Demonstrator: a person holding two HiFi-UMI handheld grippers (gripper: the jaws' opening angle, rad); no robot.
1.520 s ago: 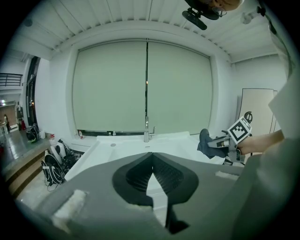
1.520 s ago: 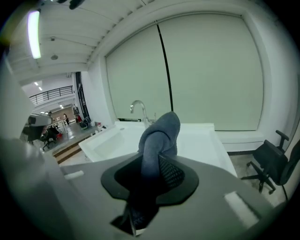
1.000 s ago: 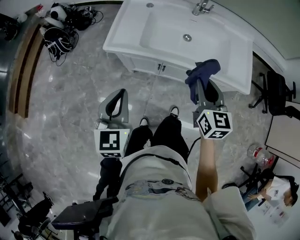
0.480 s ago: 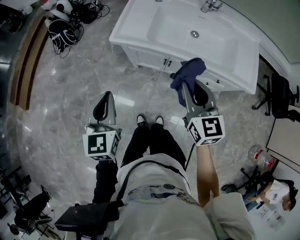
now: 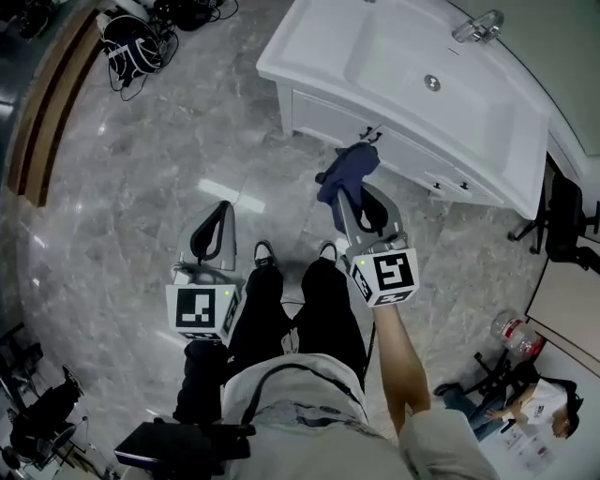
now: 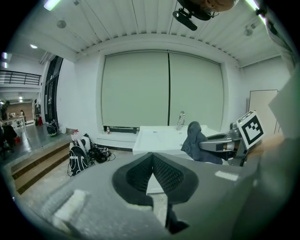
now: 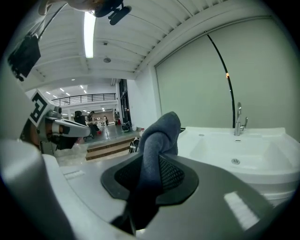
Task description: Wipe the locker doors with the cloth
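My right gripper [image 5: 349, 192] is shut on a dark blue cloth [image 5: 345, 172], which bunches up past the jaw tips [image 7: 159, 140]. It hangs over the floor just in front of the white vanity's cabinet doors [image 5: 356, 127] with small dark handles [image 5: 375, 136], not touching them. The cloth [image 6: 194, 140] and right gripper also show at the right in the left gripper view. My left gripper [image 5: 223, 214] is held lower left, over the floor beside my legs, jaws shut with nothing between them [image 6: 152, 157].
The white sink basin [image 5: 422, 75] with a chrome tap [image 5: 478, 25] tops the vanity. Bags and cables [image 5: 136, 42] lie on the marble floor at upper left beside wooden steps [image 5: 42, 103]. A black office chair [image 5: 562, 220] and a plastic bottle [image 5: 511, 328] are at right.
The view has shifted so the vanity sits further right and up. Both grippers have drawn slightly back from it; the right one keeps the cloth.
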